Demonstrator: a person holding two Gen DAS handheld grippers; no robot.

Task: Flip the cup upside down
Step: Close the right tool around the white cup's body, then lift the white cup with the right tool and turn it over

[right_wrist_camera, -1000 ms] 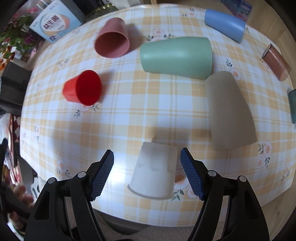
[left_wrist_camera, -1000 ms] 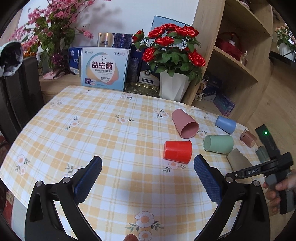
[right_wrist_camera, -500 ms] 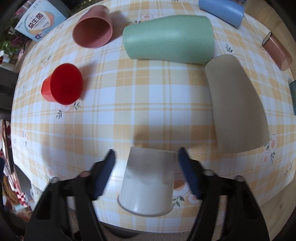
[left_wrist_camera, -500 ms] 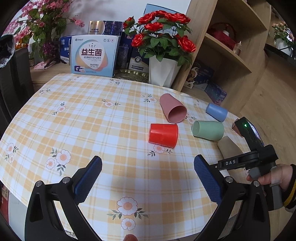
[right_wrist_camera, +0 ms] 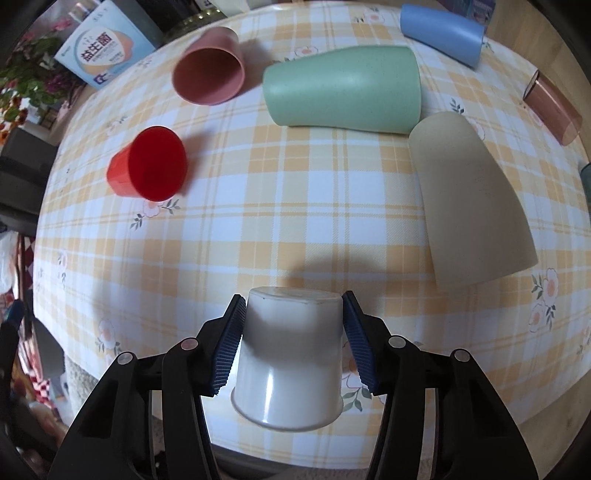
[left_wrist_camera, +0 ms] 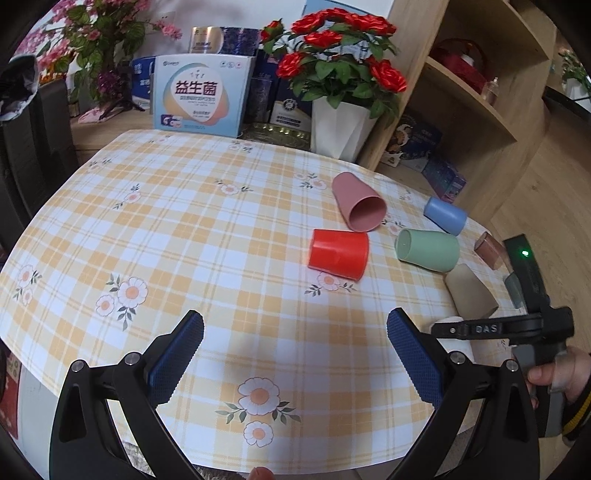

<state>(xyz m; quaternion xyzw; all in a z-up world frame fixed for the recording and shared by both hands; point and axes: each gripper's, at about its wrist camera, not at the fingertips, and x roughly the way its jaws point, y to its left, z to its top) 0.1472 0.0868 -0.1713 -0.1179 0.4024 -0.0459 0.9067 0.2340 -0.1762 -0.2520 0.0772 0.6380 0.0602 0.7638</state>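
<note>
Our right gripper (right_wrist_camera: 293,341) has its jaws closed on the white cup (right_wrist_camera: 290,358), blue pads pressed to both its sides, at the near edge of the worktop (right_wrist_camera: 295,206); the cup lies with its base pointing away from us and its open rim toward the camera. Our left gripper (left_wrist_camera: 295,363) hangs over the checked cloth with its jaws spread wide and nothing between them. Lying on their sides farther out we see a red cup (right_wrist_camera: 147,168), a pink cup (right_wrist_camera: 208,66), a green cup (right_wrist_camera: 343,90), a beige cup (right_wrist_camera: 469,195) and a blue cup (right_wrist_camera: 441,31)
</note>
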